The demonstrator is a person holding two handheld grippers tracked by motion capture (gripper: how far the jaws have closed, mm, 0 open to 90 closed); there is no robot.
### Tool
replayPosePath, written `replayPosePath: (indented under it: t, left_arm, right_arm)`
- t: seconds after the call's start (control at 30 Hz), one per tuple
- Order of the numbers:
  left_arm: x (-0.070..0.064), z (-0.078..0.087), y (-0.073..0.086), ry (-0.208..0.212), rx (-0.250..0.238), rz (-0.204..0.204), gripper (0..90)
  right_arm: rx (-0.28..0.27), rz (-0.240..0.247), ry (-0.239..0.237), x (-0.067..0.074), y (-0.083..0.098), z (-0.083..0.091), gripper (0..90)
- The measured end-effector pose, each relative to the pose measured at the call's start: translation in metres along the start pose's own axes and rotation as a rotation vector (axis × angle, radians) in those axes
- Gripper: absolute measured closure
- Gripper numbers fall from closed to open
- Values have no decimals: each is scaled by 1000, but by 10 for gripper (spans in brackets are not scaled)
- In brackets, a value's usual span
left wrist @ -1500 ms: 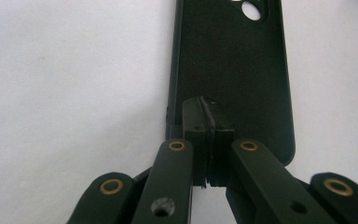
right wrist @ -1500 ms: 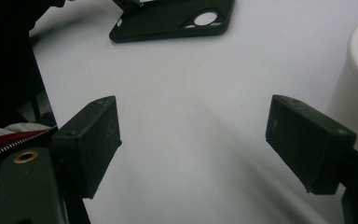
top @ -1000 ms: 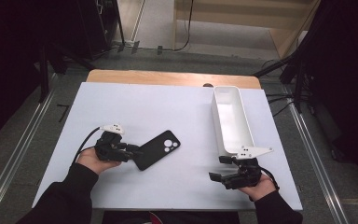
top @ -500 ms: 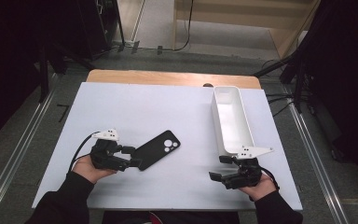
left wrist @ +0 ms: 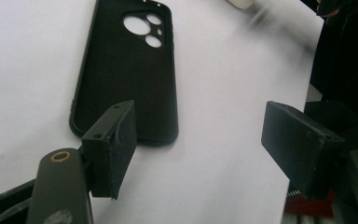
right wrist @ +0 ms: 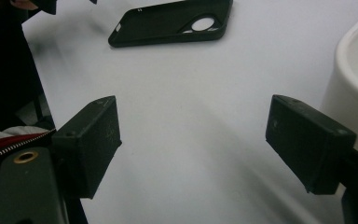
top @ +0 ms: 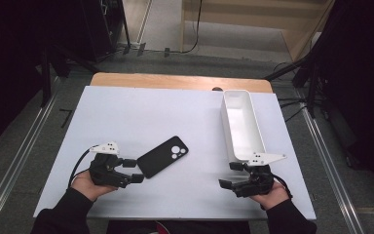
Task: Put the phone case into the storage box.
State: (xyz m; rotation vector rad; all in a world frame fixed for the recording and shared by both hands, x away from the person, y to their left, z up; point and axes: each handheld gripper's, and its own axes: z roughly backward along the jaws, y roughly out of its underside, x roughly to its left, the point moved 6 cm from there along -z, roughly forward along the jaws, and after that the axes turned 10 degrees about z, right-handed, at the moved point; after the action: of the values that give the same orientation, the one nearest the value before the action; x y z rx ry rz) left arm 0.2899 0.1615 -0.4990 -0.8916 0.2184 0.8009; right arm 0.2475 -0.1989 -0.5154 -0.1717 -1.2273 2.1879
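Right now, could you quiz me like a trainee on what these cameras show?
1. True or false: the left gripper is clamped on the phone case.
2. Which lies nearer the white bin: A) left gripper, B) right gripper?
3. What lies on the table between the two hands?

Key: 1 false, its jaws have just been opening and stand apart at the case's end. 2 B. 3 the black phone case, lying flat.

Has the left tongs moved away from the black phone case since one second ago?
Yes. The left tongs have backed off toward the table's left edge, jaws just opening, leaving the phone case free.
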Motion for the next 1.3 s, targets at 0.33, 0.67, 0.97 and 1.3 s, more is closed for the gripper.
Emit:
replayPosePath:
  t: [0.33,0.67,0.97,1.3]
  left_arm:
    - [-2,4,5,-3,6,-5,261]
    - [2,9,-9,-45,-39,-7,261]
    - [6,7,-24,-68,-69,-15,236]
    - [10,-4,-37,-99,-44,-36,205]
  right_arm:
    - [0,1,2,0,0,0,161]
    - [3,-2,0,0,0,0,161]
    - [5,-4,0,0,1,-1,161]
    - [3,1,-4,0,1,-1,161]
